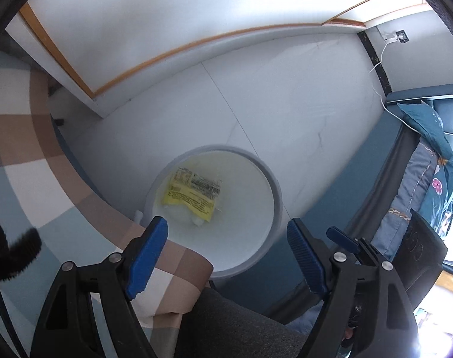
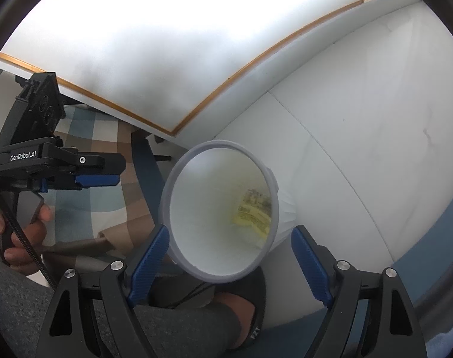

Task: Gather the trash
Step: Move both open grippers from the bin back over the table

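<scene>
A white trash bin with a grey rim stands on the floor; it also shows in the right wrist view. A yellow printed wrapper lies at its bottom, seen too in the right wrist view. My left gripper is open and empty, held above the bin's near rim. My right gripper is open and empty, also above the bin's near rim. The left gripper shows side-on at the left of the right wrist view.
A checked cloth covers furniture left of the bin. White tiled floor lies beyond, with a white cabinet behind. A bed with floral bedding is at the right. My leg and shoe are beside the bin.
</scene>
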{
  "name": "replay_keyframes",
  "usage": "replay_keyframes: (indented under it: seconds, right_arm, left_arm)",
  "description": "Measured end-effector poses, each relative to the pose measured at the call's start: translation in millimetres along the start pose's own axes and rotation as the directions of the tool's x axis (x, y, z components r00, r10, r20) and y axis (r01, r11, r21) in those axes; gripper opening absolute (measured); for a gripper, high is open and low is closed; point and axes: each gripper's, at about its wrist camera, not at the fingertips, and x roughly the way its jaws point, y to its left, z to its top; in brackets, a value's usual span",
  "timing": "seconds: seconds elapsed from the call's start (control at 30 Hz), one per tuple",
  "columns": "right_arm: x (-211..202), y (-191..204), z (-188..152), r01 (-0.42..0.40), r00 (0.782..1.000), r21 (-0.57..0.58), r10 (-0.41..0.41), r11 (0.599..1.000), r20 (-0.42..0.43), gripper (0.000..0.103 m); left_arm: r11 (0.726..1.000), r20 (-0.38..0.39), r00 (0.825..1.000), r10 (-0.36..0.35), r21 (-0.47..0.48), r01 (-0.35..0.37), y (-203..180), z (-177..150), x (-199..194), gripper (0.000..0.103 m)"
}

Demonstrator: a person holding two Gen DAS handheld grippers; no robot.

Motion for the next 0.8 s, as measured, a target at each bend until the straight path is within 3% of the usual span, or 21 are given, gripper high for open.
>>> replay_keyframes:
  seconds: [0.2, 0.3, 0.4, 0.5, 0.63, 0.8]
  right_arm:
    - [-11, 14, 3, 0.001, 1.0, -0.025, 0.0, 1.0, 0.029, 0.087]
    - [-21, 23, 5, -0.001, 0.998, -0.042, 0.003, 0.999, 0.059, 0.087]
    - [-35, 36, 8, -0.002, 0.995, -0.064, 0.008, 0.998, 0.095, 0.088]
    - [-53, 53, 13, 0.003, 0.99, -0.091, 0.01, 0.996, 0.142, 0.088]
    - [-80, 78, 21, 0.013, 0.977, -0.13, 0.015, 0.991, 0.213, 0.088]
    - [-120, 128, 28, 0.021, 0.949, -0.212, 0.047, 0.977, 0.313, 0.092]
  left_arm:
    - [0.996, 0.185, 0.979, 0.087, 0.005, -0.09, 1, -16, -40, 0.08]
    - [0.99, 0.275, 0.951, 0.141, -0.013, -0.143, 6, -26, -64, 0.08]
    - [0.988, 0.354, 0.922, 0.154, -0.047, -0.147, 12, -37, -88, 0.08]
    - [0.986, 0.444, 0.881, 0.166, -0.084, -0.144, 18, -54, -116, 0.08]
    - [0.981, 0.562, 0.805, 0.189, -0.139, -0.134, 33, -80, -162, 0.08]
    - [0.968, 0.654, 0.717, 0.241, -0.21, -0.134, 51, -110, -209, 0.08]
